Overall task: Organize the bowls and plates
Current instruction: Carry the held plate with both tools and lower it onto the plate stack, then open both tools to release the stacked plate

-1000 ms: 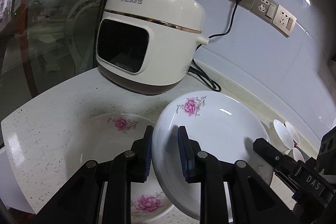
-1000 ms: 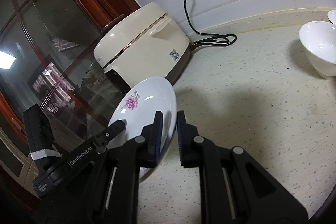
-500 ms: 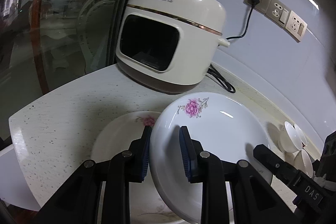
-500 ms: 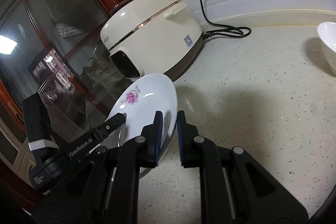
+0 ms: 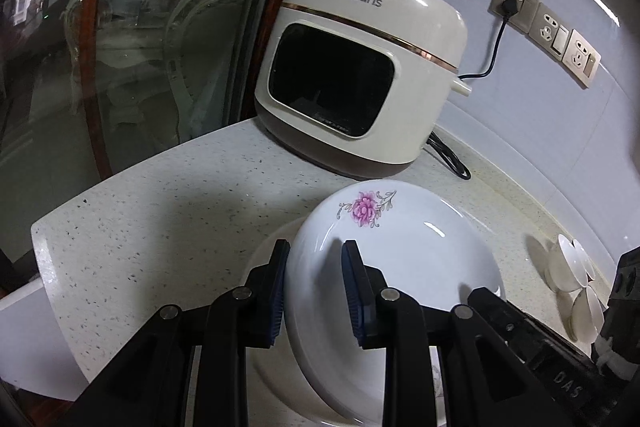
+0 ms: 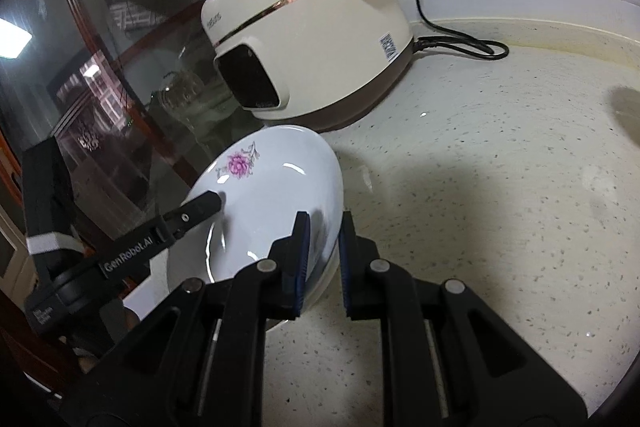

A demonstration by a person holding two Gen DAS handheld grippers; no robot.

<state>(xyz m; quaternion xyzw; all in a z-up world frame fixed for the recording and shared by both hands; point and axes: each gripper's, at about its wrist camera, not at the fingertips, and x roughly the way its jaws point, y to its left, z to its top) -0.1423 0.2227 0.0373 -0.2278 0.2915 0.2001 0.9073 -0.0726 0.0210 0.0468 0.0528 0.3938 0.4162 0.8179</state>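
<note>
While both grippers, left [image 5: 314,283] and right [image 6: 322,259], clamp the flowered plate's [image 5: 400,259] rims above the lower plate [image 5: 266,251] beneath, uneven release risks chipping.

Two plates show: one flowered plate [image 5: 400,259] held up and a second plate [image 5: 264,255] beneath it. Three small white bowls [image 5: 570,267] sit together, beside one cooker [image 5: 360,67] and three wall sockets [image 5: 546,31].

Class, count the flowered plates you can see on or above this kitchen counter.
2: a raised plate held by both grippers, and a lower plate on the counter beneath it, mostly hidden. More may be concealed.
</note>
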